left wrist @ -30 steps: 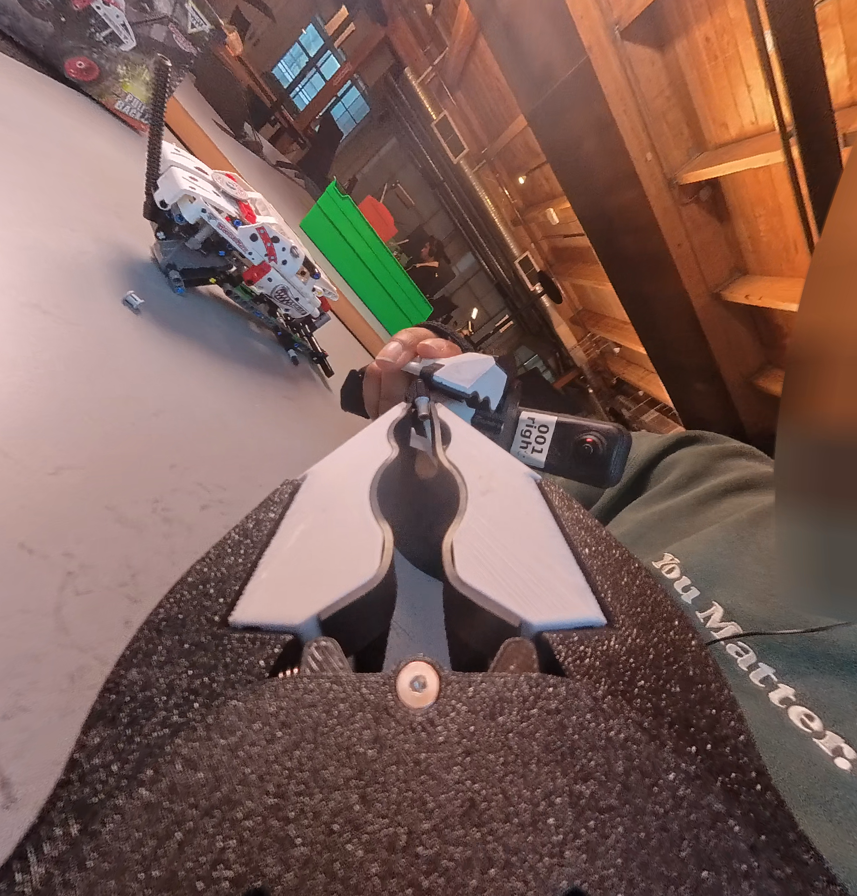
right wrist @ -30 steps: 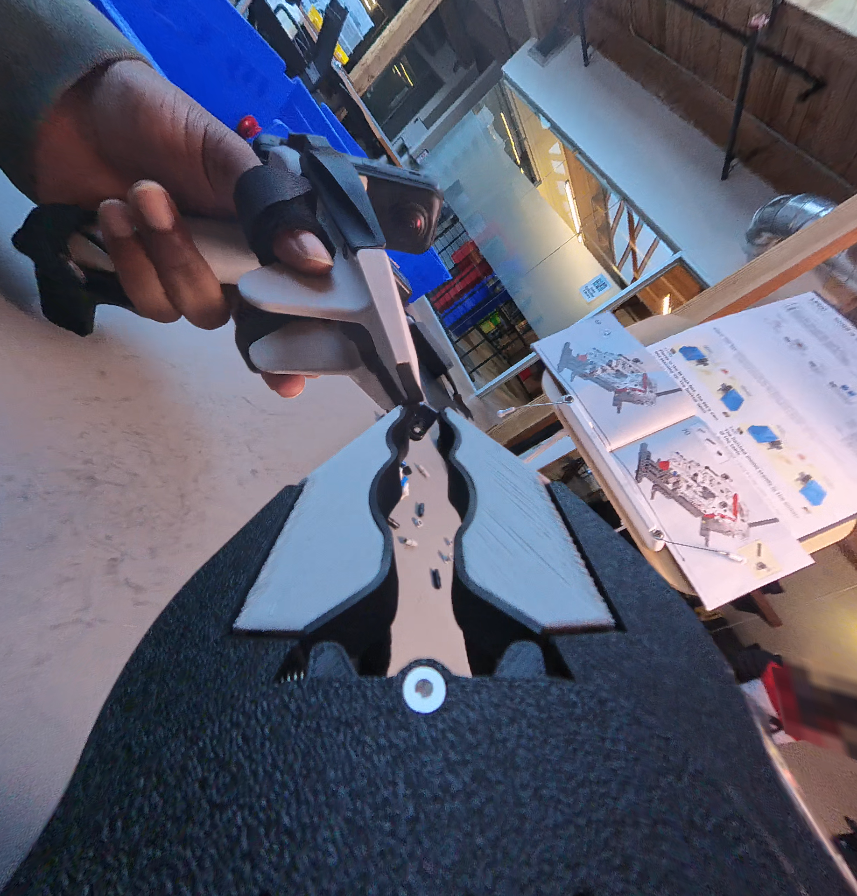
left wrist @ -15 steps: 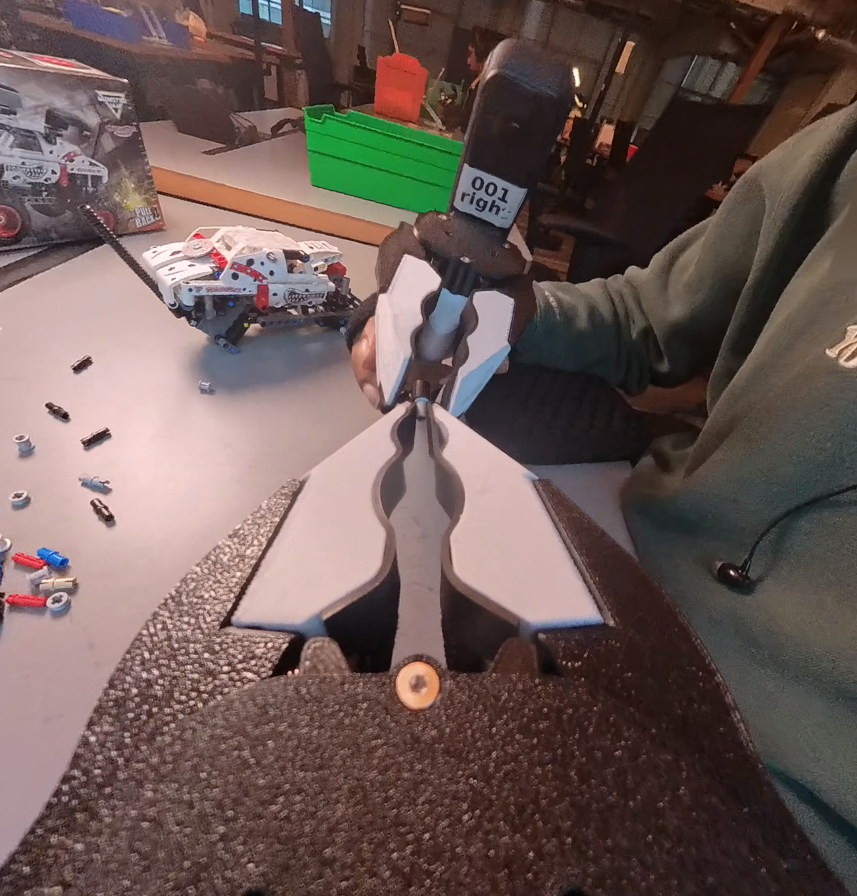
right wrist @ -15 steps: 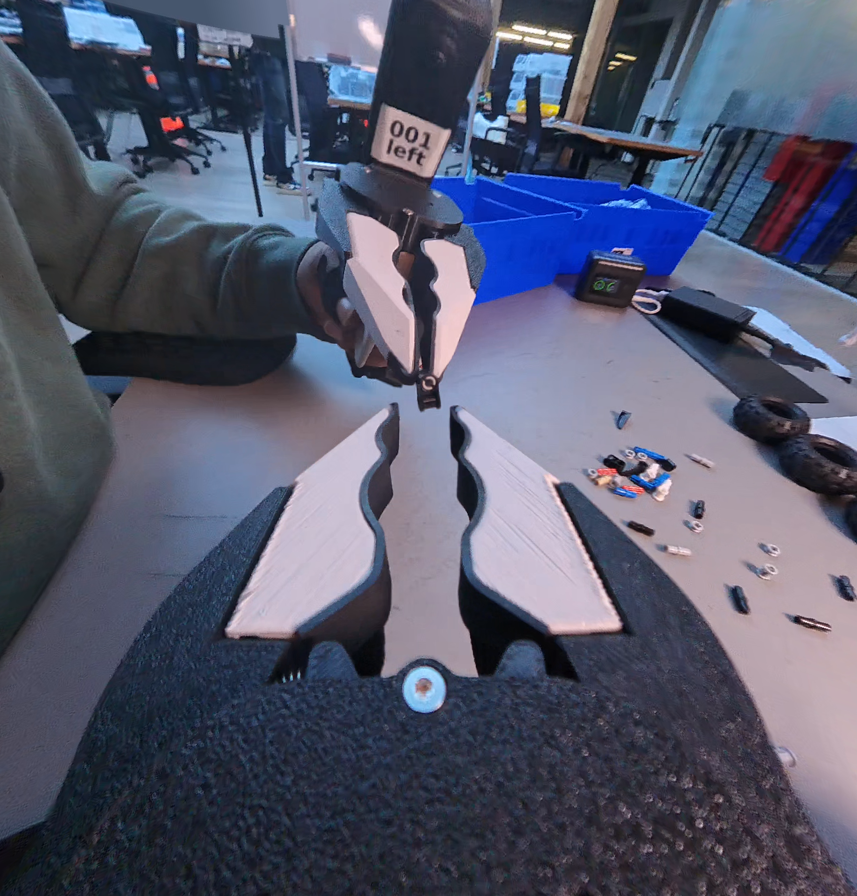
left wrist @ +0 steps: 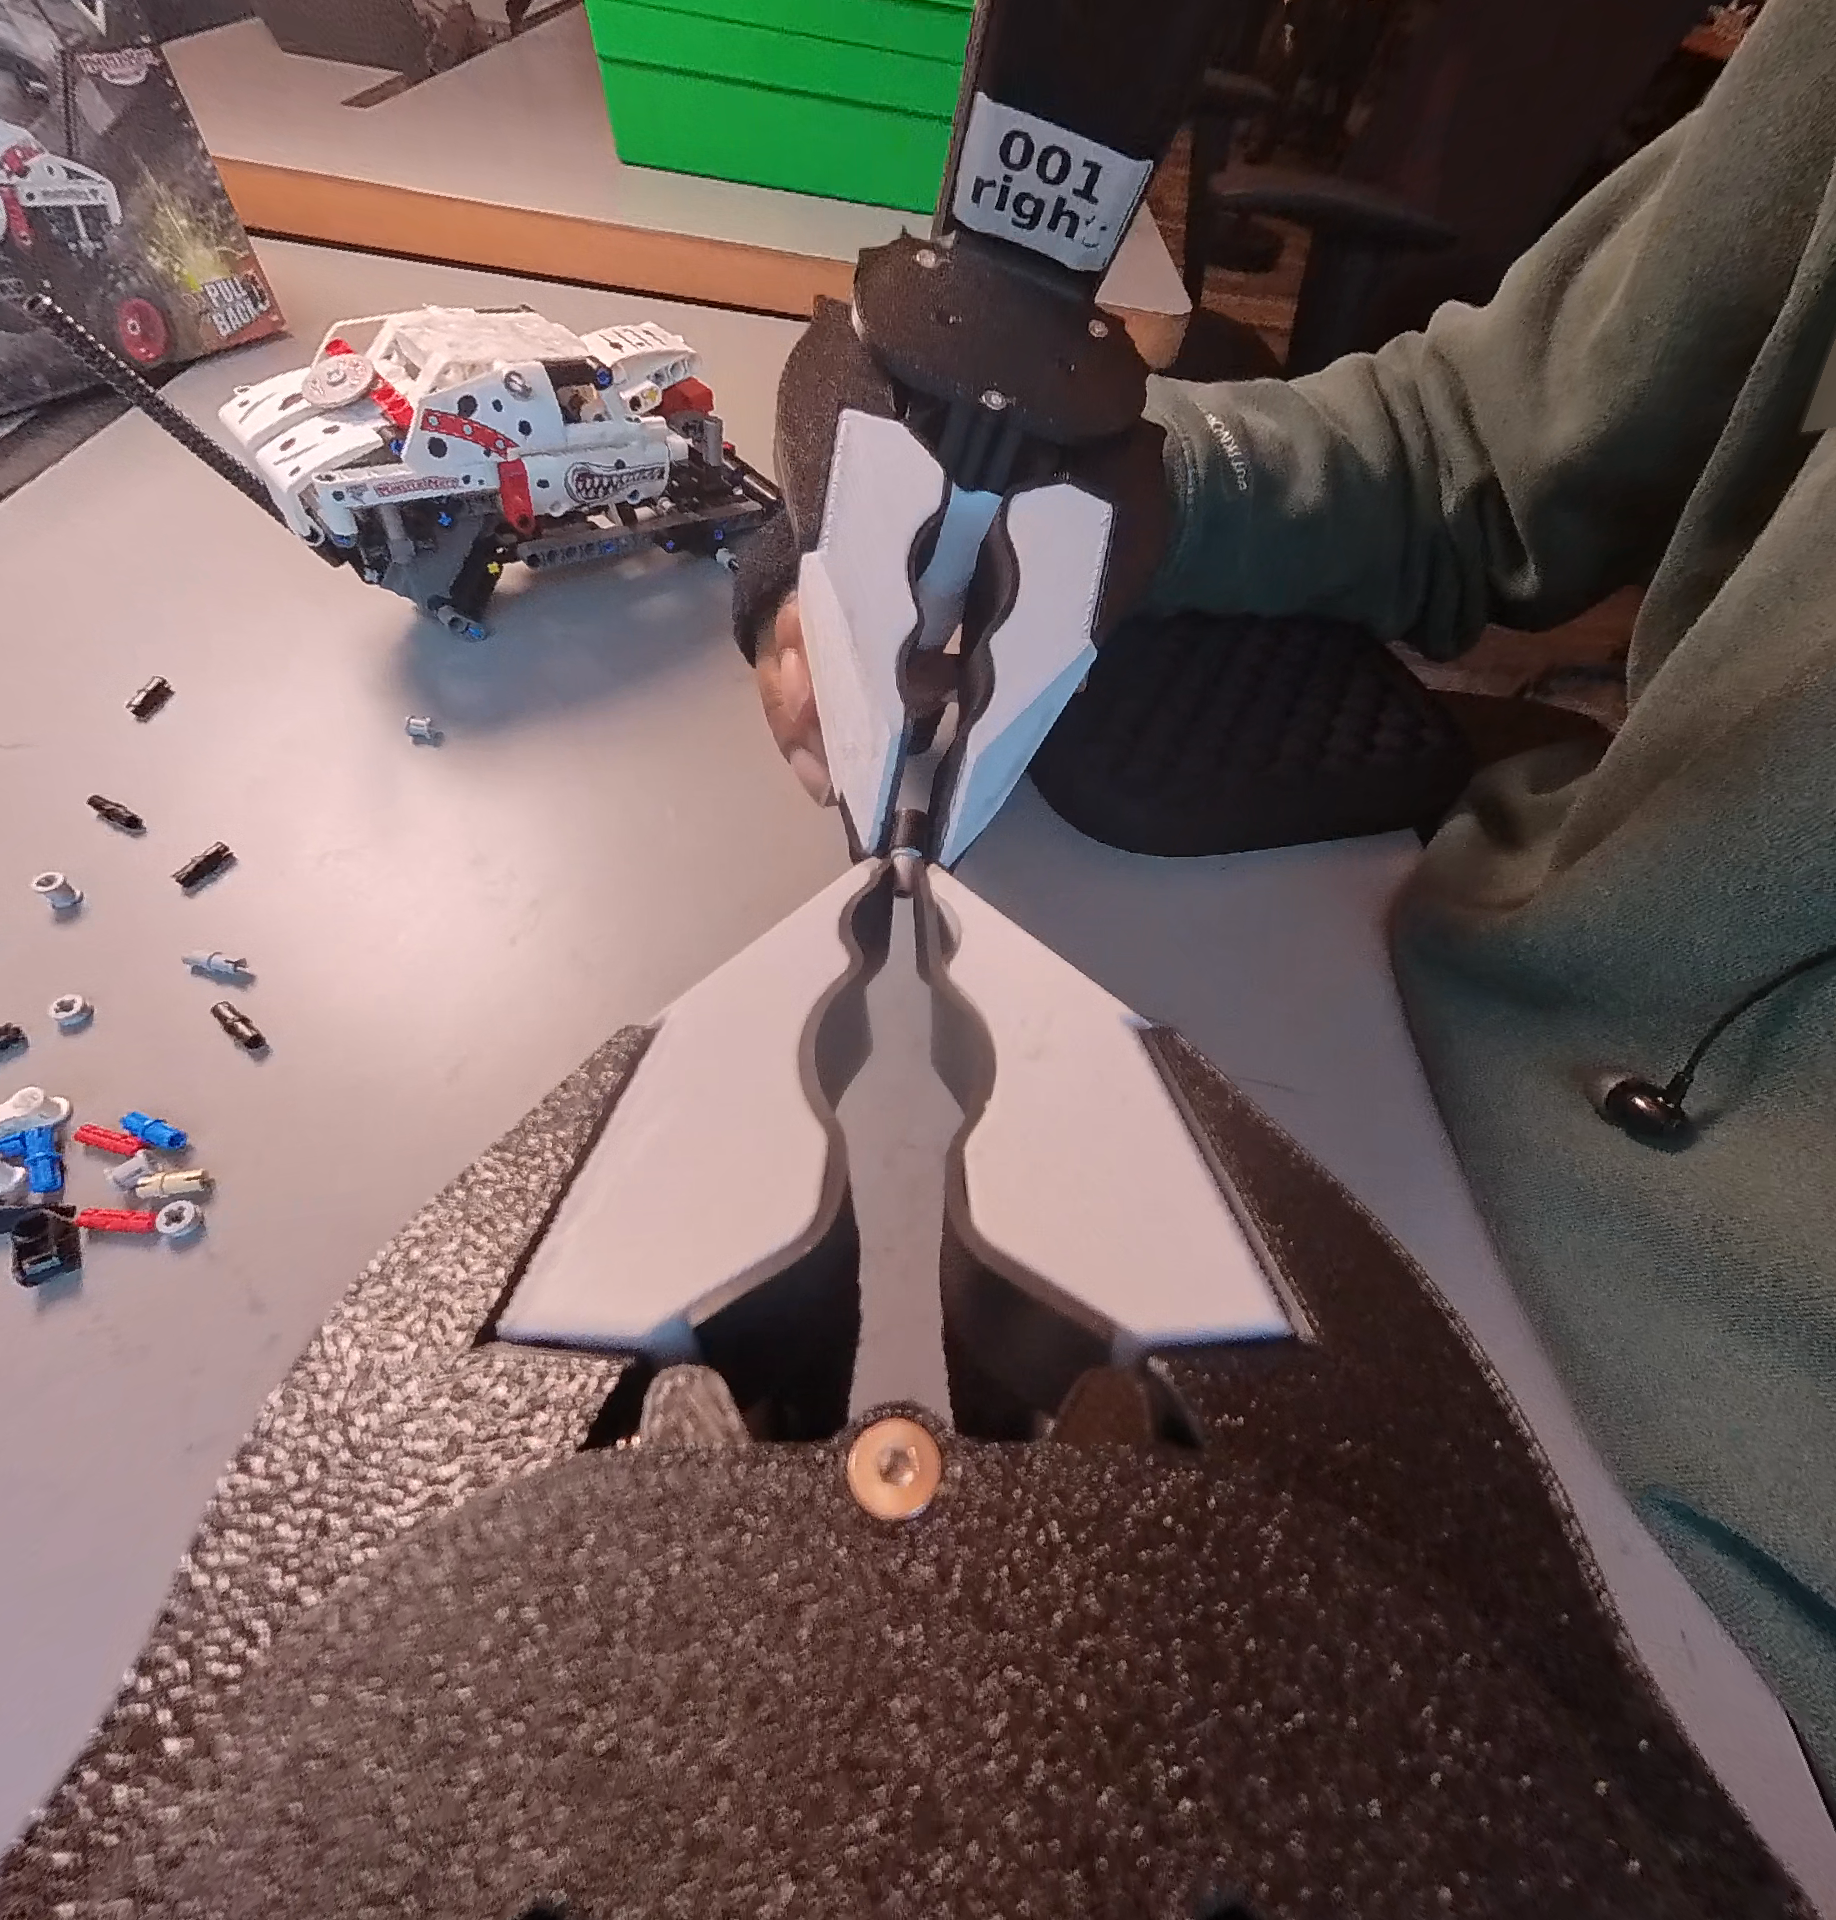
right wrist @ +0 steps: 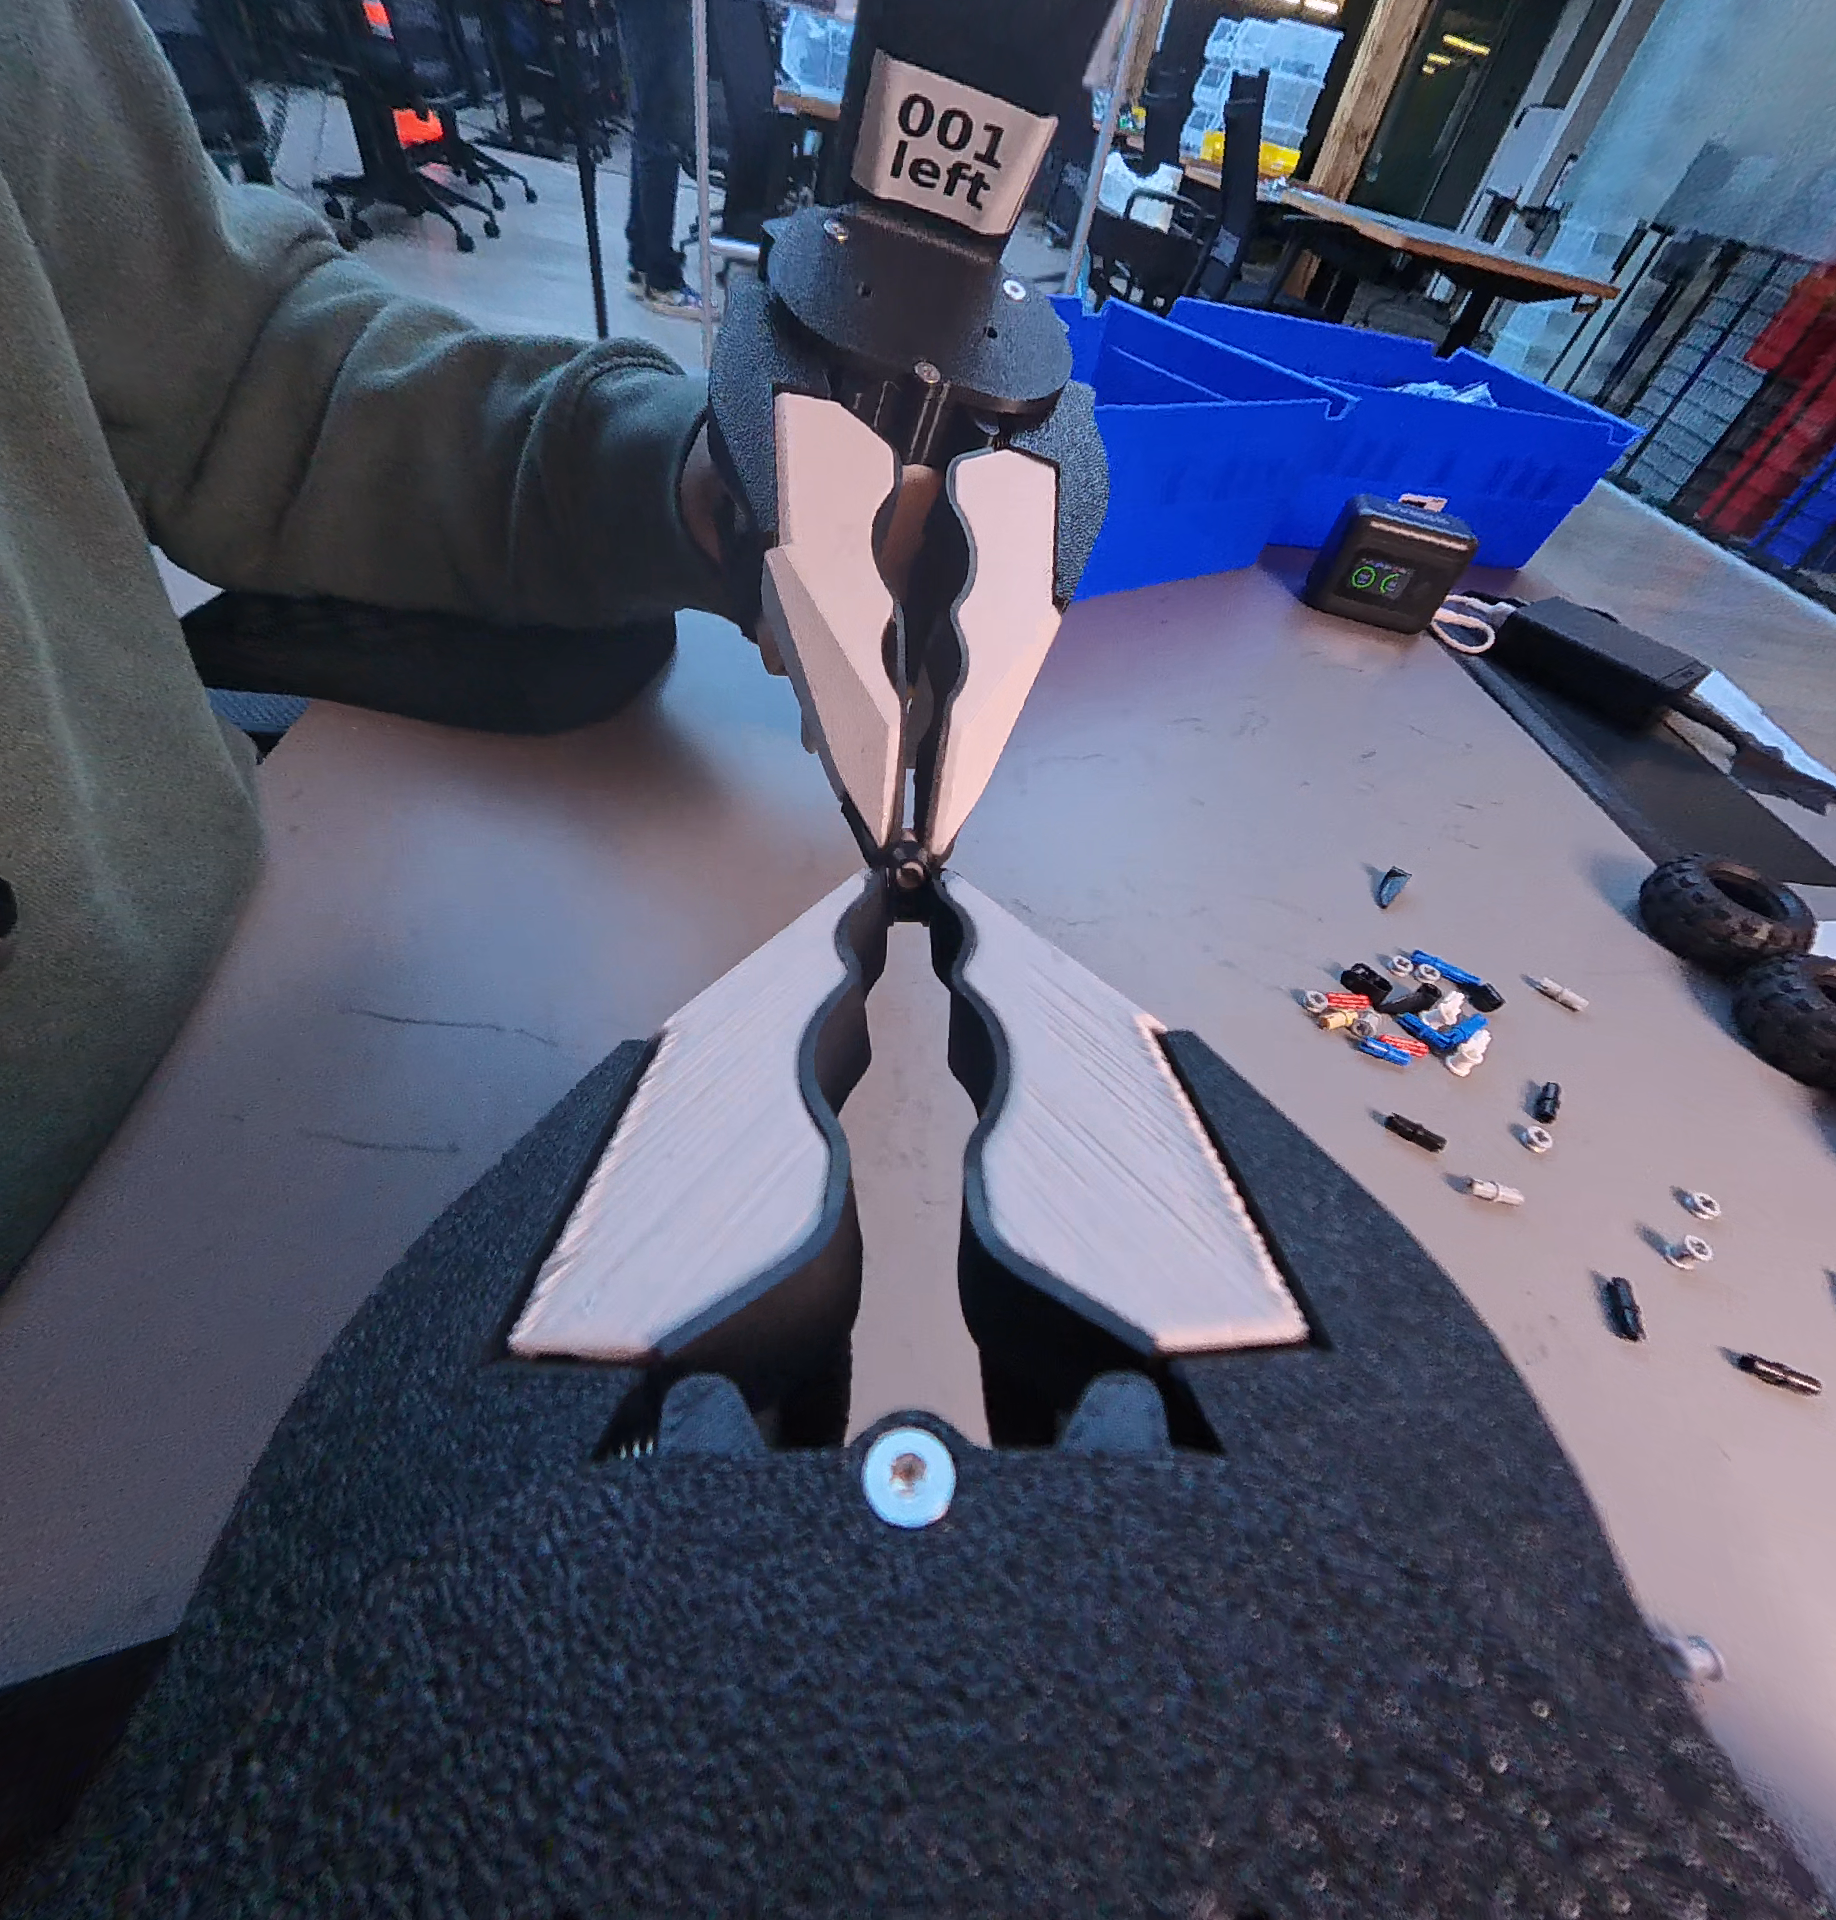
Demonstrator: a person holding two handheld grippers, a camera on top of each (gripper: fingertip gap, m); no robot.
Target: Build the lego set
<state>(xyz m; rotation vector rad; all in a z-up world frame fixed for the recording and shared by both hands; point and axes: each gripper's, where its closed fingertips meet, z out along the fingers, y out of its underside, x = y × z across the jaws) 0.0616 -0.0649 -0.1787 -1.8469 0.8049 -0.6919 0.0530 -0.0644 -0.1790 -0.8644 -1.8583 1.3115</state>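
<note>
My left gripper (left wrist: pixel 903 881) is shut on a small pin piece (left wrist: pixel 905 860) with a grey end and a black end, held above the grey table (left wrist: pixel 478 935). My right gripper (right wrist: pixel 906 891) meets it tip to tip and is shut on the black end of the same piece (right wrist: pixel 906 869). Each gripper shows head-on in the other's view: the right one in the left wrist view (left wrist: pixel 908 837), the left one in the right wrist view (right wrist: pixel 903 844). The white, red and black lego truck (left wrist: pixel 488 457) stands on the table at the far left.
Loose pins and bushes lie at the left (left wrist: pixel 114 1164) and show to the right in the right wrist view (right wrist: pixel 1413 1013). Black tyres (right wrist: pixel 1724 914), a set box (left wrist: pixel 83 208), a green bin (left wrist: pixel 779 94), blue bins (right wrist: pixel 1309 457), a small black device (right wrist: pixel 1392 561). A person's green sleeve (left wrist: pixel 1413 457) is close by. Both grippers' tips are close together, under 4 cm apart.
Both grippers have swung from a tilted pose to face each other level over the table. The right gripper, open half a second ago, has moved in and shut on the piece.
</note>
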